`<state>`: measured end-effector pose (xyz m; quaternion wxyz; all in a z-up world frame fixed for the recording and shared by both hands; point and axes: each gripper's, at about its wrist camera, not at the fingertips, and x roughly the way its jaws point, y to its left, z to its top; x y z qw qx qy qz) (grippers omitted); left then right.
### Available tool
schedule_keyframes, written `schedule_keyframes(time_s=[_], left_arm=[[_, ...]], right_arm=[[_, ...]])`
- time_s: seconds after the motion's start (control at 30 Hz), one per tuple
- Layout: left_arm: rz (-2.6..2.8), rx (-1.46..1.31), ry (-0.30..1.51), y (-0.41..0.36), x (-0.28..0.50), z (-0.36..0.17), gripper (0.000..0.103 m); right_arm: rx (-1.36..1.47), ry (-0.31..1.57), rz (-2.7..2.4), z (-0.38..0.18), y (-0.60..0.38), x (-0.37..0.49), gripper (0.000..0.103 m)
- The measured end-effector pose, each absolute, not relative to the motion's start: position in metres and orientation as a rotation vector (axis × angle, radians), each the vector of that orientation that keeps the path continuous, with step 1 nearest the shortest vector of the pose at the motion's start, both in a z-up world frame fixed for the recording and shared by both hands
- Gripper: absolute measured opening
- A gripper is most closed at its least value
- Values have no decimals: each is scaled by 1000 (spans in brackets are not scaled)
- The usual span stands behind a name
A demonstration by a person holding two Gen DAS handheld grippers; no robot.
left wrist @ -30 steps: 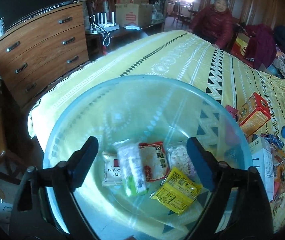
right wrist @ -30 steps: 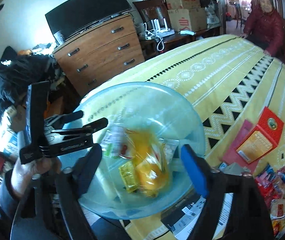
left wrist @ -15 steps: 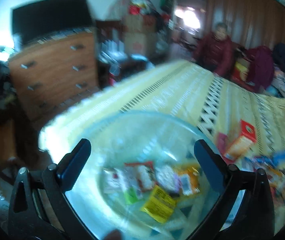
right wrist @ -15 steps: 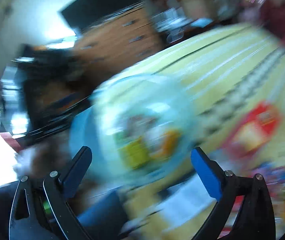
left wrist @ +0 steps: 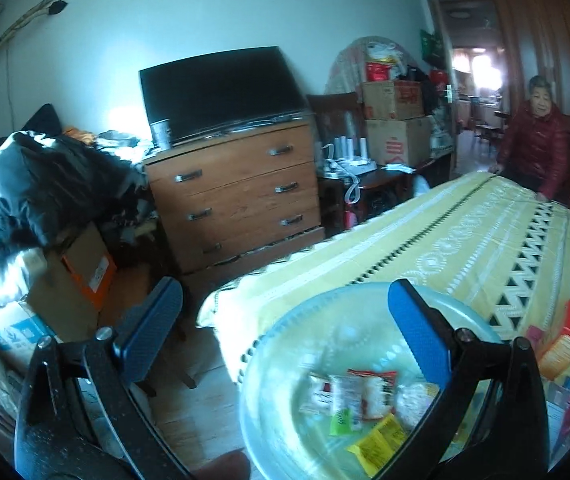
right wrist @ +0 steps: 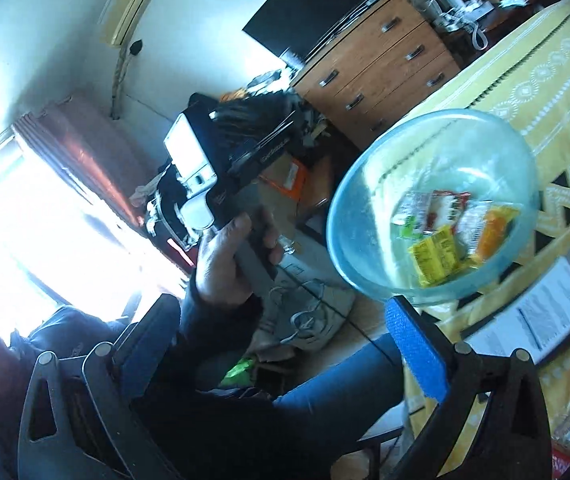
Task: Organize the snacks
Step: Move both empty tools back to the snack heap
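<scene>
Now I have both grippers pulled back from the glass bowl (left wrist: 365, 380), the left gripper (left wrist: 285, 320) and right gripper (right wrist: 281, 328) spread and empty. The bowl sits at the bed's (left wrist: 465, 240) near corner, snack packets (right wrist: 449, 232) inside; loose ones probably remain.

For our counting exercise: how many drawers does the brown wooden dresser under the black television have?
3, stacked on the brown wooden dresser: top drawer, middle drawer, bottom drawer. Each carries two metal handles. Clutter covers the dresser's lower left, so nothing further shows there.
</scene>
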<state>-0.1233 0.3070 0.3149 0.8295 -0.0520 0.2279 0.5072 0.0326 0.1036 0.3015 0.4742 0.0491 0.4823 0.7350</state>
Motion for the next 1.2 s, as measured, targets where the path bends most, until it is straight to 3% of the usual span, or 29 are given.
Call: schedule_keyframes(time_s=[0.2,0.37,0.6,0.73,0.8,0.83,0.97,1.2], left_arm=[[785,-97,472,240,-105,321,103],[271,-39,480,133,-78,300,103],[-242,45,730,-2,-26,214,103],[-320,75,898,-27,1,138,96],[-320,27,970,-24,8,107,75],[-286,25,1003,-23,14,90,73],[-244,67,1068,-24,22,48,71],[-226,166,1087,-39,42,23,71]], right_arm=[[83,938,1338,295,17,23,103],[132,834,822,237,-124,1,103],[205,997,325,120,-269,-43,103],[287,1024,305,88,-290,-71,103],[318,1030,318,78,-290,-78,103],[323,1029,324,73,-289,-84,103],[344,1065,353,58,-289,-84,103],[345,1064,372,53,-281,-77,103]])
